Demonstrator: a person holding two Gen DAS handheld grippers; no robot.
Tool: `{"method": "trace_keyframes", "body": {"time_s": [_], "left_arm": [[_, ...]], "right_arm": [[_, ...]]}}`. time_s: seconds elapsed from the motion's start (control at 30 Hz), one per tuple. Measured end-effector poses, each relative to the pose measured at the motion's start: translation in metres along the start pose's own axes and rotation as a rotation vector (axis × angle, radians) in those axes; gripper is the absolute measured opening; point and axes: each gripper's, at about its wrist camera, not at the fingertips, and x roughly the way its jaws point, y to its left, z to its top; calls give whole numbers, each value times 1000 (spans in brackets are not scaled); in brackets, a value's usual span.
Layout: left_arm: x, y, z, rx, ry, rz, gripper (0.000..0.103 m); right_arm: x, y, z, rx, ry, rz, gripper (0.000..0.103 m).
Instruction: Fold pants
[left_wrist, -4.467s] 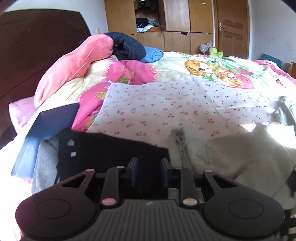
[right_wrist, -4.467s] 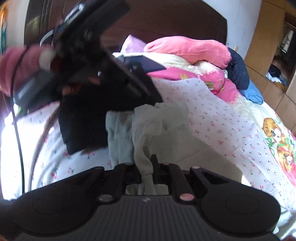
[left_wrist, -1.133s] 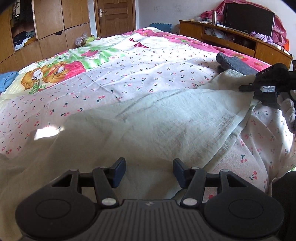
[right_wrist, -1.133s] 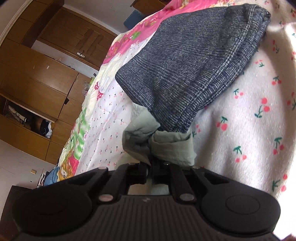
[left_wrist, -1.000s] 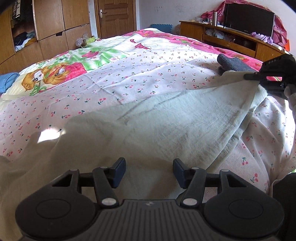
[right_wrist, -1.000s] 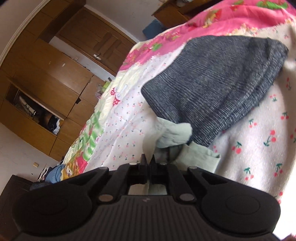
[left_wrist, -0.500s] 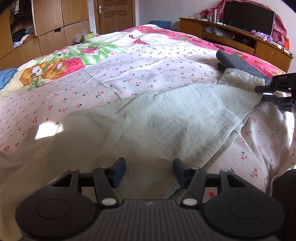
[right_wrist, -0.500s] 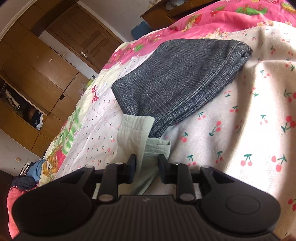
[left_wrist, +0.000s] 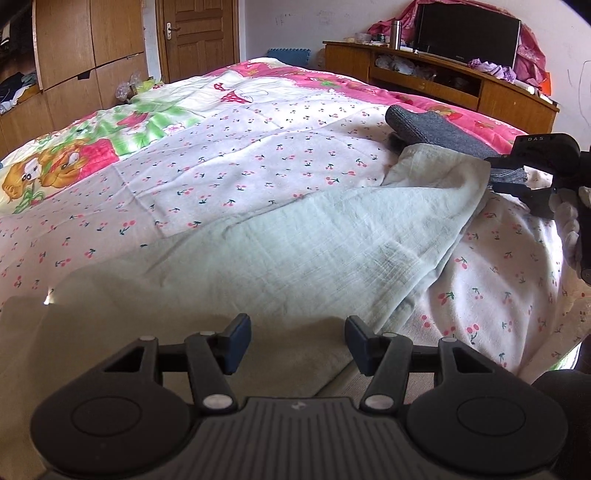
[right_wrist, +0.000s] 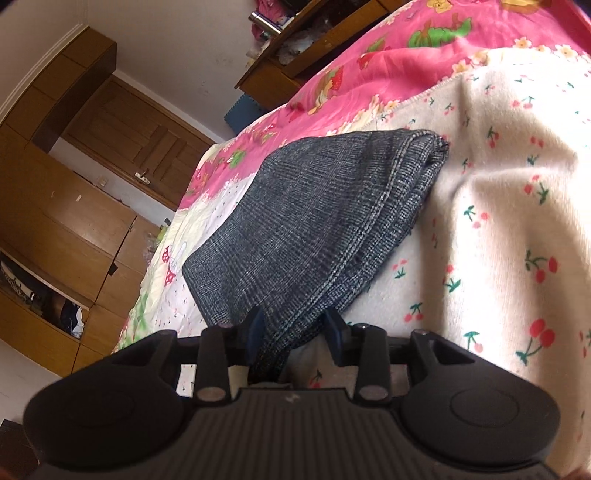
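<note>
Holding a gripper in each hand, I look along my left gripper (left_wrist: 297, 341) over the pale green pants (left_wrist: 295, 240), which lie spread flat across the cherry-print sheet (left_wrist: 229, 173) on the bed; its jaws stand apart with nothing pinched between them, the cloth only passing beneath; the pants run away from me toward the right, their far end lying just against a folded grey garment (left_wrist: 432, 127) (another pair of pants, perhaps, though I cannot tell); at the right edge of that view my right gripper (left_wrist: 517, 177) shows dark and side-on, close to that far end, with my gloved fingers (left_wrist: 570, 225) wrapped round its handle.

From the right wrist view, my right gripper (right_wrist: 293, 338) has just been opening its jaws; they now stand parted, and the near corner of the grey garment (right_wrist: 317, 229) lies between them; I cannot tell whether the left pad touches the cloth, and the right one stands clear of it; the pale green pants are hardly to be seen from here.

Beyond the sheet a pink cartoon quilt (left_wrist: 332, 79) covers the far side of the bed; a wooden door (left_wrist: 197, 35) and wardrobe (left_wrist: 88, 55) stand behind, and a dark television (left_wrist: 467, 29) sits on a low wooden cabinet (left_wrist: 436, 81).
</note>
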Motion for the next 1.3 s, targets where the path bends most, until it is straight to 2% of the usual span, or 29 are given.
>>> {"method": "trace_keyframes", "body": {"time_s": [0.1, 0.17, 0.3, 0.37, 0.43, 0.5, 0.53, 0.57, 0.63, 0.67, 0.77, 0.87, 0.93, 0.97, 1.0, 1.03, 1.1, 1.17, 1.23, 1.3], "left_arm": [[1, 0, -1, 3, 10, 2, 69], [1, 1, -2, -2, 16, 8, 69], [-2, 1, -2, -10, 20, 16, 69], [-3, 1, -1, 2, 18, 19, 69], [-2, 0, -1, 4, 19, 25, 69], [-2, 1, 0, -7, 21, 22, 69], [-1, 2, 0, -9, 22, 22, 69], [-1, 2, 0, -9, 23, 24, 69], [-1, 1, 0, -7, 22, 23, 69], [-1, 1, 1, -3, 22, 22, 69], [-3, 2, 3, 8, 16, 31, 69], [-5, 2, 4, -3, -1, 18, 69], [-2, 2, 3, -9, 4, 12, 69], [1, 1, 1, -14, 14, 8, 69], [4, 1, -2, -18, 23, 4, 69], [5, 0, -4, -17, 25, 2, 69], [2, -2, -9, -7, 20, 1, 69], [0, -2, -10, -1, 20, -5, 70], [-1, 0, -11, 0, 22, -7, 70], [-2, 3, -11, -9, 20, -5, 70]], "right_arm": [[-15, 2, -15, -83, 56, 13, 38], [-20, 1, -22, -95, 74, 14, 36], [-17, 9, -27, -168, 78, 19, 38], [-5, 15, -28, -221, 121, -6, 38], [2, 19, -32, -254, 155, 4, 38], [6, 27, -37, -303, 153, -9, 38], [9, 28, -37, -299, 165, 2, 33], [12, 29, -37, -275, 190, 26, 20], [15, 28, -39, -228, 218, 50, 6], [14, 27, -38, -211, 212, 52, 5], [-3, 31, -24, -135, 144, 130, 3], [-33, 51, -8, -173, 21, 230, 2], [-32, 49, -11, -191, 26, 195, 3], [-23, 41, -15, -190, 70, 124, 9], [-14, 30, -20, -163, 111, 39, 9], [-10, 19, -24, -132, 135, 8, 9], [-12, 1, -27, -43, 148, 5, 9], [-22, -5, -25, 11, 119, 37, 10], [-28, -3, -23, 7, 95, 59, 10], [-28, 2, -22, -20, 122, 72, 17]]}}
